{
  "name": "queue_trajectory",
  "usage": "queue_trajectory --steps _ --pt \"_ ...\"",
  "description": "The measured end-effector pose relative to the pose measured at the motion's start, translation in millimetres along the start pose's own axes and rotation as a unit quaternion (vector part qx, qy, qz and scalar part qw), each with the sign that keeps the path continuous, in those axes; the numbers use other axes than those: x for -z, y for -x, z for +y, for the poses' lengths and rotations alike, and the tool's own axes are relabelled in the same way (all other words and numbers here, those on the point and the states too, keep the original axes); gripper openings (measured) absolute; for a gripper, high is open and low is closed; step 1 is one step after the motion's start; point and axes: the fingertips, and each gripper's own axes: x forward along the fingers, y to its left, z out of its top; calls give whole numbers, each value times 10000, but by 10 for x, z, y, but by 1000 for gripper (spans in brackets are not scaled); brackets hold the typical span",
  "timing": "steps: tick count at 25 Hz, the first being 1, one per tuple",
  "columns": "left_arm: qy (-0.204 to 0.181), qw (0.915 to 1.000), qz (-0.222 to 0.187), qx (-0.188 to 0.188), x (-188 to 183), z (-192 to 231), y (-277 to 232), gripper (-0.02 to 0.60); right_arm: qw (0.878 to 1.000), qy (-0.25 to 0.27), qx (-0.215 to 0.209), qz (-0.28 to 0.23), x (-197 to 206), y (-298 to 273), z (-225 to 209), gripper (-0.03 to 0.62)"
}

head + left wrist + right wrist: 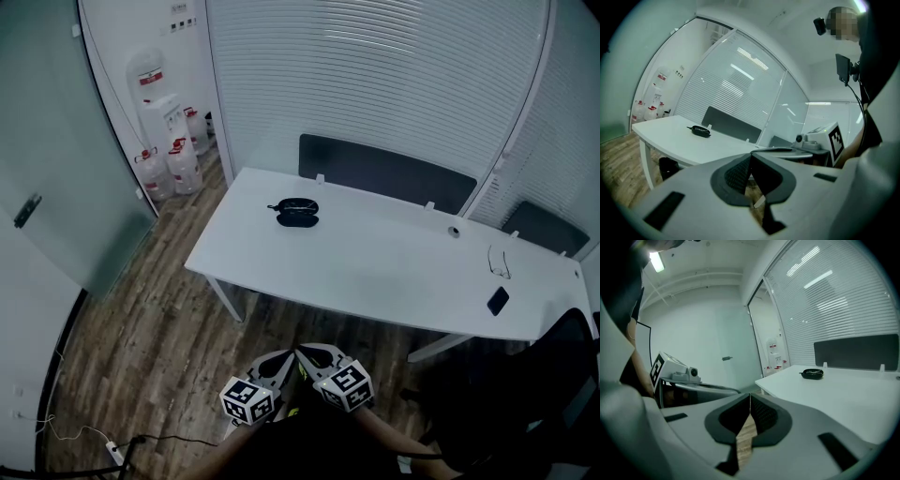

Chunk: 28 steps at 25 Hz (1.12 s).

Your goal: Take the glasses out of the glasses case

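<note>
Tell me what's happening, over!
Left gripper, right gripper shut, empty, short of the table. Glasses case open, untouched. Nothing in the way.

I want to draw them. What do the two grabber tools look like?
Both are pale grey plastic with smooth, rounded bodies. The left gripper and the right gripper each end in two pointed jaws lined with dark, ribbed pads. Each carries a white cube printed with black square markers.
</note>
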Motion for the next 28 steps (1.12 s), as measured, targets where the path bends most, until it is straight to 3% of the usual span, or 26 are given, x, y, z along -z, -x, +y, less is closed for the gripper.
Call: queue_trajectory --steps 28 --pt "329 9982 26 -497 -558 967 -1127 11 9980 111 -478 401 -532 -837 -1223 18"
